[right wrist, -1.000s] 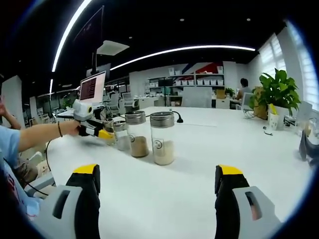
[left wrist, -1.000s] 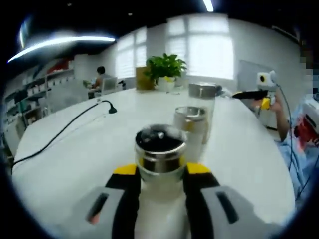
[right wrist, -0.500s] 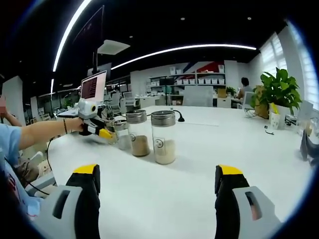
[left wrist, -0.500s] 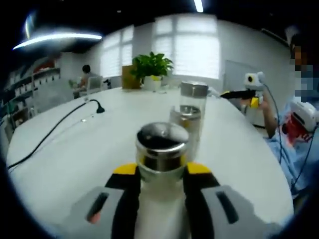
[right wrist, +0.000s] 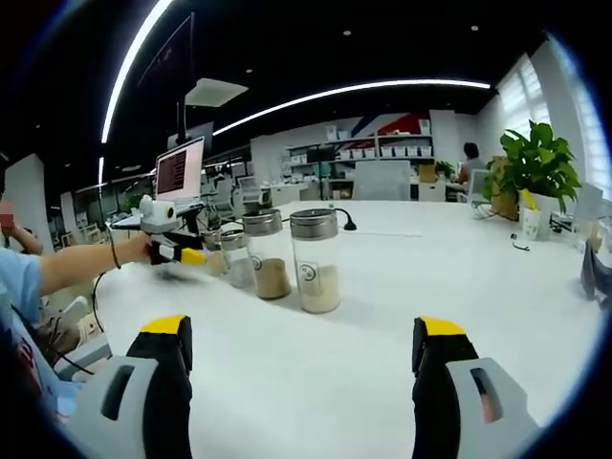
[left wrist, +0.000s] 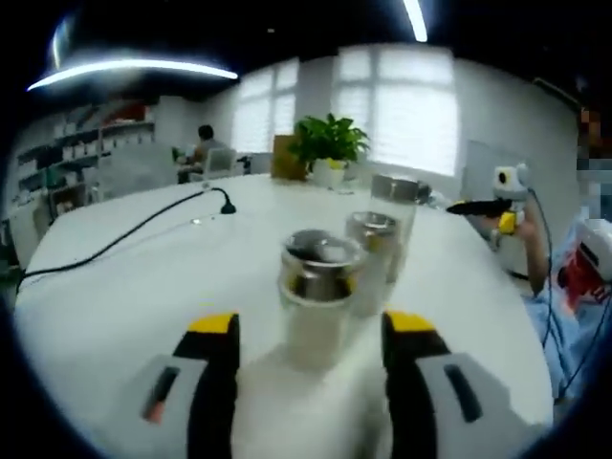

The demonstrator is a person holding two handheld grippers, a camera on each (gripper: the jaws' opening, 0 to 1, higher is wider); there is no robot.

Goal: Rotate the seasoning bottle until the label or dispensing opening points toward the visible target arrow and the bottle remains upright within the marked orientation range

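Observation:
Three glass seasoning bottles with steel lids stand upright in a row on the white table (left wrist: 124, 287). In the left gripper view the nearest bottle (left wrist: 316, 306) sits between the yellow-tipped jaws of my left gripper (left wrist: 311, 327), which is open with a gap on each side. Behind it stand the middle bottle (left wrist: 371, 251) and the tall far bottle (left wrist: 394, 215). From the right gripper view, a bottle of pale powder (right wrist: 316, 263) is nearest, then one of brown powder (right wrist: 268, 258), then a small one (right wrist: 235, 260) beside the left gripper (right wrist: 187, 255). My right gripper (right wrist: 303, 327) is open and holds nothing.
A black cable (left wrist: 115, 244) runs across the table's left side. A potted plant (left wrist: 328, 148) stands at the far edge. A person's forearm (right wrist: 86, 260) holds the left gripper. The right gripper (left wrist: 483, 204) shows at the table's right edge. Bare tabletop (right wrist: 411, 277) lies right of the bottles.
My left gripper's jaws have spread and let go of the nearest bottle, which stays upright. The left gripper has drawn back slightly. The right gripper has hardly moved.

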